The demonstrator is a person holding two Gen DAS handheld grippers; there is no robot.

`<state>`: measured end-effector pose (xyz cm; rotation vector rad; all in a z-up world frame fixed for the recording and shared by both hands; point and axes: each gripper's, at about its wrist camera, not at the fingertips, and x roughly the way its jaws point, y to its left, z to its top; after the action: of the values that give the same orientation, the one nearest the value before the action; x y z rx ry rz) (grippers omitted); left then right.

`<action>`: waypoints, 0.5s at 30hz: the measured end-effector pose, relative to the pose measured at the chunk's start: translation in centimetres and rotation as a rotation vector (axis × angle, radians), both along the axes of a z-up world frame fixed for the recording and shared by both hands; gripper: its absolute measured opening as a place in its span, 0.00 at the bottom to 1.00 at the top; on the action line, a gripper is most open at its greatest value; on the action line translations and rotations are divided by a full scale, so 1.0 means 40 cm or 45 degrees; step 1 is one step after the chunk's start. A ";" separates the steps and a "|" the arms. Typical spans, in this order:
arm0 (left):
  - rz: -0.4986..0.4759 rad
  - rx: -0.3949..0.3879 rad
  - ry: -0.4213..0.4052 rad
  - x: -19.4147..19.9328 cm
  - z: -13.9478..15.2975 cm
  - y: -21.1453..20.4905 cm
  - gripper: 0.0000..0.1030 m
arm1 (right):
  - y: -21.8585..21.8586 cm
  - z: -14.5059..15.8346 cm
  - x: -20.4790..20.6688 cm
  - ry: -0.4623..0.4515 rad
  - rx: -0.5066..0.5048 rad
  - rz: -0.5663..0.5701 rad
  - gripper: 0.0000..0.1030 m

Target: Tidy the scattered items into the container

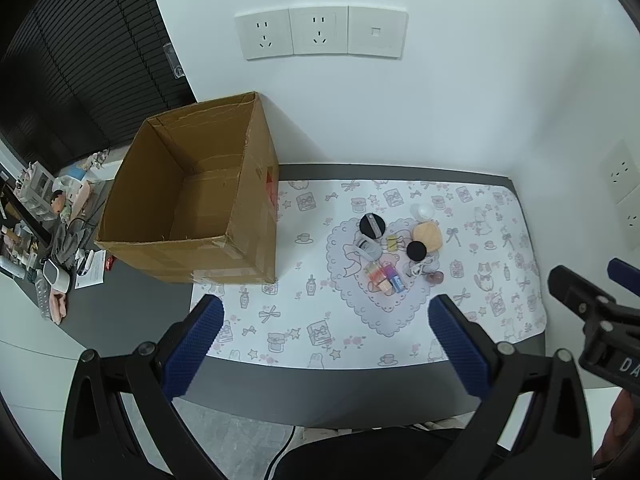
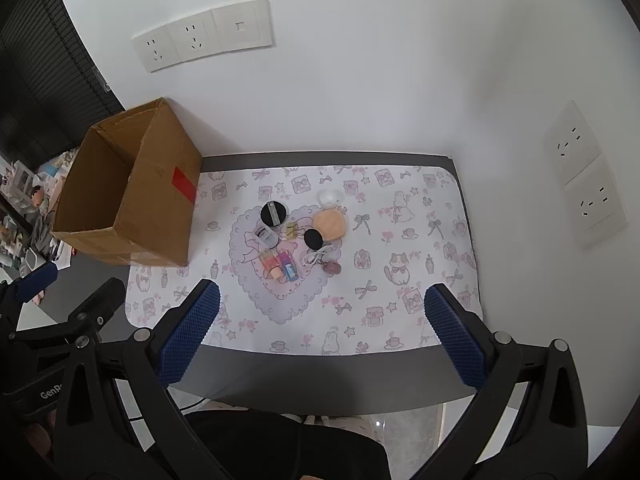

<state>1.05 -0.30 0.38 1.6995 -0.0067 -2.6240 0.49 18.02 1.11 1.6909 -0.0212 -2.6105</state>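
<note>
Both grippers' fingers (image 1: 460,344) spread wide (nothing held) above scattered items (image 1: 386,252) beside cardboard box (image 1: 192,200).

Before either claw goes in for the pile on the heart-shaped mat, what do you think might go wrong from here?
1. The small items lie packed together, some touching, so an open right claw closing on one may knock or drag its neighbours.
2. The cardboard box has tall walls; a low carry by the left claw might clip its rim.
3. The white cord looks tangled and may snag.
</note>
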 end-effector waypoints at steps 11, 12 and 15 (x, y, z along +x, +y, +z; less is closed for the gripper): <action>0.003 0.009 0.004 -0.009 0.012 0.007 0.99 | 0.004 0.004 0.004 0.006 0.006 0.000 1.00; 0.005 0.008 0.005 -0.006 0.012 0.007 0.99 | 0.003 0.003 0.003 0.006 0.005 0.000 1.00; 0.009 0.006 0.005 -0.003 0.011 0.003 0.99 | 0.007 0.015 0.004 0.004 0.006 0.002 1.00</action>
<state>0.91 -0.18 0.81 1.6926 0.0055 -2.6249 0.65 18.29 1.73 1.6878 -0.0142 -2.6140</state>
